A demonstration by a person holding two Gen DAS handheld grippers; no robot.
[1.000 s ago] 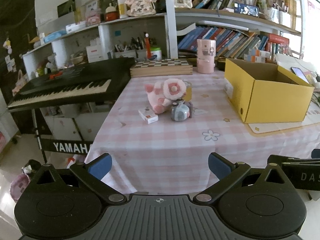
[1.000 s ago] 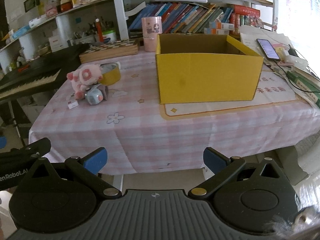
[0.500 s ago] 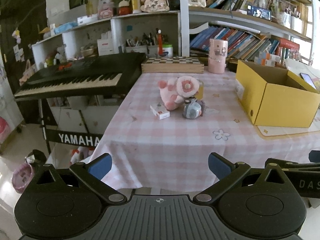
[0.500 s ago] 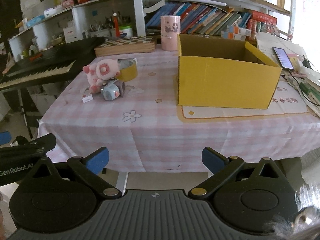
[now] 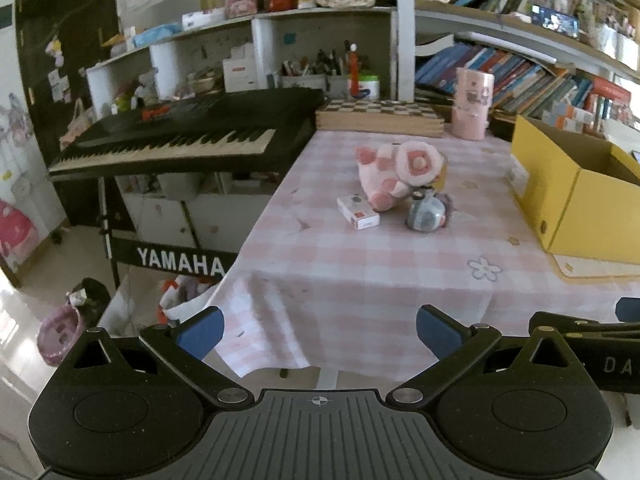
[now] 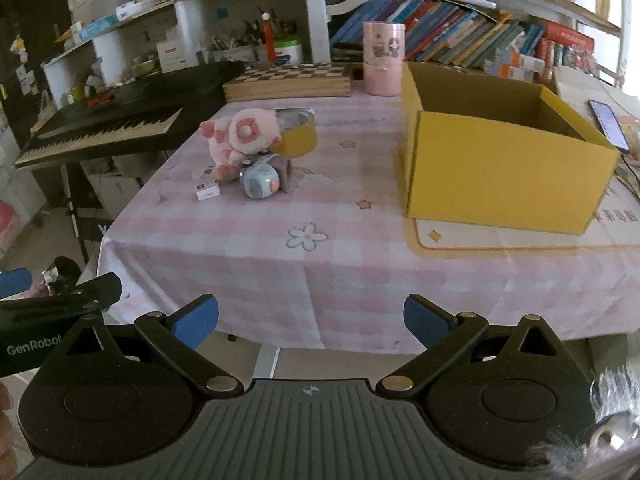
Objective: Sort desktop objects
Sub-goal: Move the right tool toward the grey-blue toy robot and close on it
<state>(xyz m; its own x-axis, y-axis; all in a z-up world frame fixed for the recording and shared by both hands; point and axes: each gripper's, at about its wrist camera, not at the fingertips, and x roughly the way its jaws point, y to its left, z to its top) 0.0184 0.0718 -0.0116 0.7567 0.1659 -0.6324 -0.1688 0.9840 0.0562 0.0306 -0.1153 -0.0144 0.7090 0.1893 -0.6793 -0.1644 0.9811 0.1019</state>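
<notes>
A pink plush toy (image 5: 396, 174) (image 6: 240, 140) lies on the pink checked tablecloth (image 5: 360, 272) (image 6: 320, 248). Beside it are a small white and red box (image 5: 357, 211) (image 6: 206, 186), a blue-grey round toy (image 5: 426, 213) (image 6: 262, 180) and a yellow tape roll (image 6: 298, 136). An open yellow cardboard box (image 5: 576, 192) (image 6: 504, 152) stands to the right. My left gripper (image 5: 320, 330) is open, well short of the table's near left corner. My right gripper (image 6: 311, 318) is open too, in front of the table's near edge. Both hold nothing.
A black Yamaha keyboard (image 5: 180, 140) (image 6: 112, 120) on a stand flanks the table's left side. A chessboard box (image 5: 380, 116) and a pink canister (image 6: 382, 58) sit at the back, shelves of books behind. A phone (image 6: 608, 122) lies right of the yellow box.
Both grippers have drawn back from the table and lifted slightly; the objects look smaller and farther, and more floor and keyboard stand show. Both stay open.
</notes>
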